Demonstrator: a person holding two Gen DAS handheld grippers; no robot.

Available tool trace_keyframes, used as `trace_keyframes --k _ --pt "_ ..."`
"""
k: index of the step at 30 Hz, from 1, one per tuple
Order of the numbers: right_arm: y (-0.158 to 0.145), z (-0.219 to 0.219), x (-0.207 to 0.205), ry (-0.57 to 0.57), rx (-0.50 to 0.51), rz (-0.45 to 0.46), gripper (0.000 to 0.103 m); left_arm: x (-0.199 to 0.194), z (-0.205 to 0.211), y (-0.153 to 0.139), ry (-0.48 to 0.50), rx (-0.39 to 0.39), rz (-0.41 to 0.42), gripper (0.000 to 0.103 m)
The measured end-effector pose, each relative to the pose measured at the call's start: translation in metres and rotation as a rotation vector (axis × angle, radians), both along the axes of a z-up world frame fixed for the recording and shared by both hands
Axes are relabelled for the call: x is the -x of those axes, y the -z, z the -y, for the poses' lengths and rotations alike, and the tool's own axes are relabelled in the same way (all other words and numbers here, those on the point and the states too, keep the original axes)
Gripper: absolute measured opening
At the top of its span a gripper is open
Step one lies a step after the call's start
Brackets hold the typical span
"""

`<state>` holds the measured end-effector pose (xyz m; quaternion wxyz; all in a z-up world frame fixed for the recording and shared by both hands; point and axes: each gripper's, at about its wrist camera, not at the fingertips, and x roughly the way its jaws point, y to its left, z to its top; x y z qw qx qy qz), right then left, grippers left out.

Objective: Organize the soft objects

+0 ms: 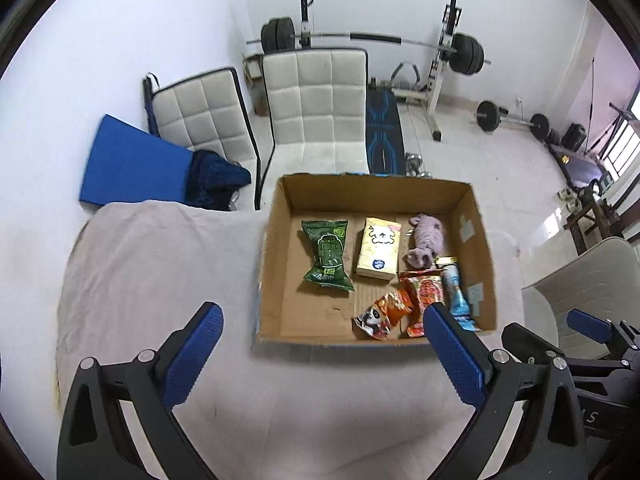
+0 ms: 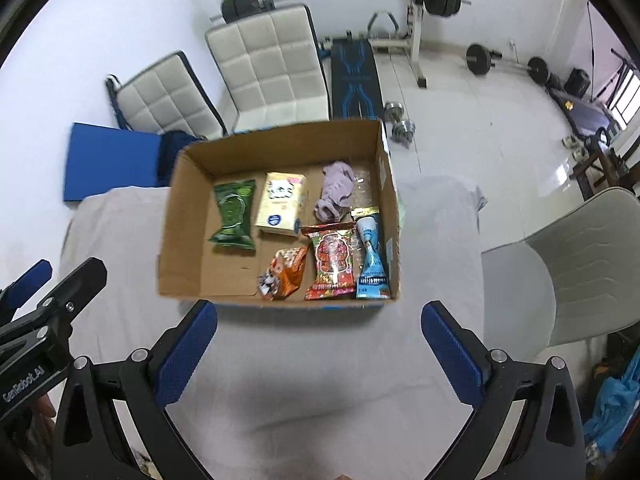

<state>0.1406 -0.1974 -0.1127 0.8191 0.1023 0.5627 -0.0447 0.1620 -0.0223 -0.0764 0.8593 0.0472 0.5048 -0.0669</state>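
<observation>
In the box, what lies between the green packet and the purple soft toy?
A pale yellow tissue pack lies between the green packet and the purple toy, apart from both. Both wrist views show it.

Your left gripper [image 1: 324, 344] is held low and level, its two blue-padded fingers [image 1: 192, 356] spread wide with nothing between them. Your right gripper [image 2: 320, 340] sits in the same pose, jaws fully parted and empty, its blue pads [image 2: 452, 356] angled outward. The two tools are side by side: from the left wrist camera the right one shows at the far right edge, and from the right wrist camera the left one shows at the far left edge. Both point forward and slightly downward
</observation>
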Motion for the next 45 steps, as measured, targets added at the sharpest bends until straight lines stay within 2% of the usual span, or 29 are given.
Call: trace_keyframes --k 5,13,16,22,27,31,45 --pt "-0.048 -0.007 0.054 -0.012 0.004 0.075 0.103 0.041 -0.009 -0.033 -0.002 0.005 0.027 0.103" --pt "-0.103 -0.020 0.122 -0.027 -0.036 0.135 0.103 0.096 -0.022 -0.072 -0.012 0.031 0.034 0.103" --pt "-0.118 -0.023 0.140 -0.026 -0.025 0.160 0.103 0.109 -0.021 -0.081 -0.004 0.012 0.056 0.103" --pt "-0.138 -0.024 0.167 -0.020 -0.016 0.176 0.103 0.130 -0.022 -0.093 0.005 0.024 0.053 0.103" --pt "-0.147 -0.024 0.178 -0.015 0.009 0.197 0.103 0.142 -0.022 -0.107 0.000 0.023 0.086 0.103" --pt "-0.150 -0.023 0.172 -0.006 0.027 0.213 0.103 0.148 -0.021 -0.111 0.007 0.033 0.117 0.103" --pt "-0.154 -0.014 0.147 0.033 0.085 0.242 0.103 0.136 -0.026 -0.104 -0.046 0.030 0.145 0.103"
